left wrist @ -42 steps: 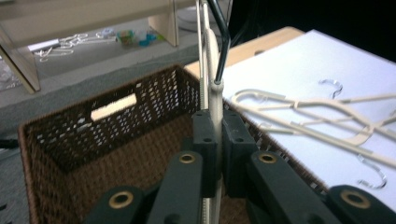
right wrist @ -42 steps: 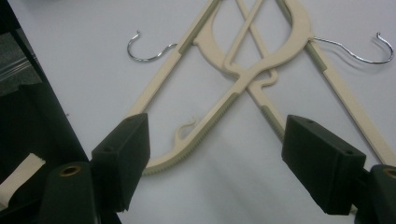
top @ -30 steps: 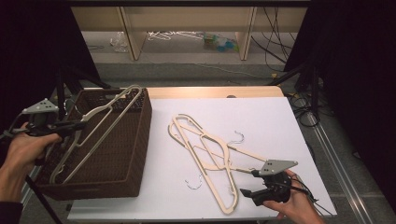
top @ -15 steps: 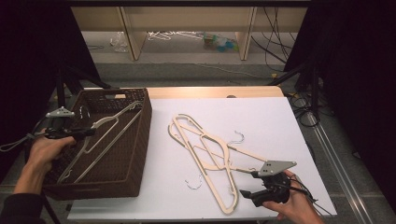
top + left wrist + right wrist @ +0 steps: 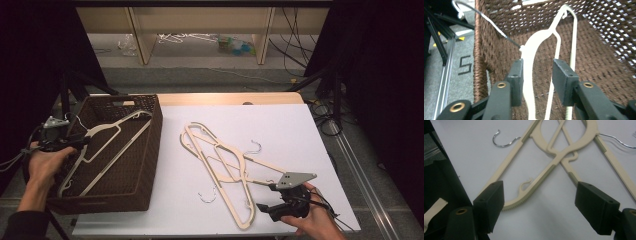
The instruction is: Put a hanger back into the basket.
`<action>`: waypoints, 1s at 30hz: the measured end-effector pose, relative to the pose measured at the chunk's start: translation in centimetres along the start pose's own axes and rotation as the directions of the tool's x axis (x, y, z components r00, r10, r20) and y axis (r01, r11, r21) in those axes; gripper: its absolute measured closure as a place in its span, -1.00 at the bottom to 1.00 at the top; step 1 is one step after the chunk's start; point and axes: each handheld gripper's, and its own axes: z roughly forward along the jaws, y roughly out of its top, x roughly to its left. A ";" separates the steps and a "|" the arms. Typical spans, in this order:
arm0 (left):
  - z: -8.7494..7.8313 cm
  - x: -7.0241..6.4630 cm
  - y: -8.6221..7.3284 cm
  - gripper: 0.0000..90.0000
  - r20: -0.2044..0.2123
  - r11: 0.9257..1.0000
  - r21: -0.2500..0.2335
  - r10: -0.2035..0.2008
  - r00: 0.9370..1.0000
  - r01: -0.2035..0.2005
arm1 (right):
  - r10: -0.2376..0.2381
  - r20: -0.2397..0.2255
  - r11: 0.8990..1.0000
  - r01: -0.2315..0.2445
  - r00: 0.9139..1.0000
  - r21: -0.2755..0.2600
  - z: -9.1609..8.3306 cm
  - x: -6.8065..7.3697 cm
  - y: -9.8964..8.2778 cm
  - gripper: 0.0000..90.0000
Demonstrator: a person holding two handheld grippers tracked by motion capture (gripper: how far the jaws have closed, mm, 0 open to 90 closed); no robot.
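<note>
A dim room with shelving behind frames a white-topped bench (image 5: 280, 130), and at its left end stands a brown wicker basket (image 5: 145, 165), the landmark here. The work in hand looks like gathering cream plastic hangers into that basket. One hanger (image 5: 100, 145) lies slanted inside it, its wire hook up by the basket's left wall. The left tongs (image 5: 82, 142) sit at that wall; their jaws have just been opening, and in the left gripper view the hanger's neck (image 5: 530, 62) stands between the pads, against the left one but clear of the right, so it reads as just released. To the right of the basket, well apart from it, the remaining hangers (image 5: 225, 165) lie crossed in a pile on the bench. The right tongs (image 5: 267, 206) wait at the pile's near end, jaws wide and holding nothing, a hanger arm (image 5: 534, 192) lying between them.

The next move probably calls for the right tongs to close on one arm only and lift it free of the tangle.

How many hangers the pile holds is hard to count, and the basket's near wall hides the lowered hanger's bottom end.
</note>
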 end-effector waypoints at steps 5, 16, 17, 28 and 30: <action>-1.1 -2.1 0.6 0.12 0.036 0.998 -0.065 -0.011 0.999 0.013 | 0.000 0.014 1.000 0.001 1.000 -0.016 0.4 -0.1 -0.1 -0.45; -3.2 -7.9 1.6 -0.10 0.184 0.980 -0.199 0.024 0.983 0.013 | 0.022 0.023 0.999 -0.021 1.000 -0.038 0.7 -0.1 -0.5 -0.45; -3.2 -7.9 1.6 -0.13 0.184 0.980 -0.199 0.024 0.983 0.013 | 0.022 0.023 0.999 -0.021 1.000 -0.038 0.7 -0.1 -0.5 -0.45; -4.5 -15.9 1.1 -0.34 0.341 0.949 -0.314 0.127 0.931 -0.014 | 0.038 0.041 0.997 -0.036 0.998 -0.068 0.7 -0.5 -0.7 -0.46; -4.5 -18.2 0.7 -0.40 0.370 0.938 -0.343 0.182 0.911 -0.048 | 0.047 0.037 0.996 -0.044 0.998 -0.074 0.7 -0.6 -0.8 -0.46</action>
